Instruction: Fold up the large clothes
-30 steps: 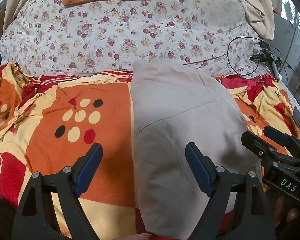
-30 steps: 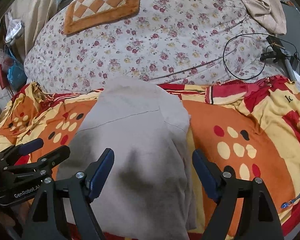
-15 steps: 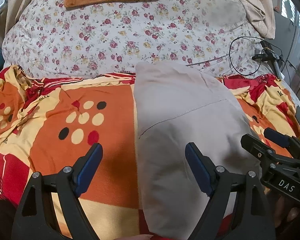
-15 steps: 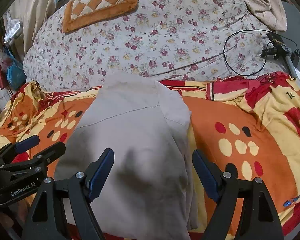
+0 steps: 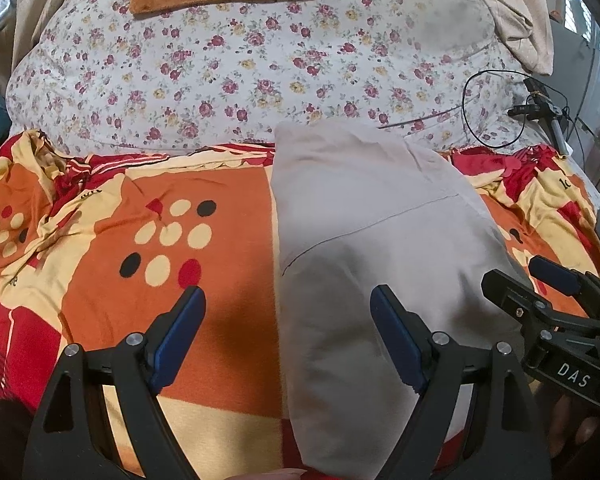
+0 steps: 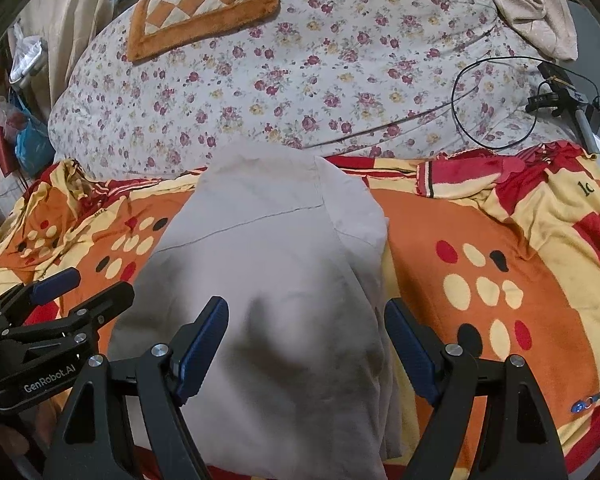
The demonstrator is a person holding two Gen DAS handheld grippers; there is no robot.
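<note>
Grey folded cotton garment point(image 5: 380, 264) lying lengthwise on orange-red patterned blanket point(image 5: 219, 240) on bed, left gripper point(image 5: 285, 328) spread wide over its left edge, right gripper point(image 6: 306, 344) spread wide above its right half, neither holding cloth

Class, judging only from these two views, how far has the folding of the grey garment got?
Done: the grey garment lies as a long narrow strip on the orange blanket, its sides apparently folded in. In hand: nothing; the left gripper and right gripper hover over it, jaws open. Left: probably folding the strip across its length.
</note>
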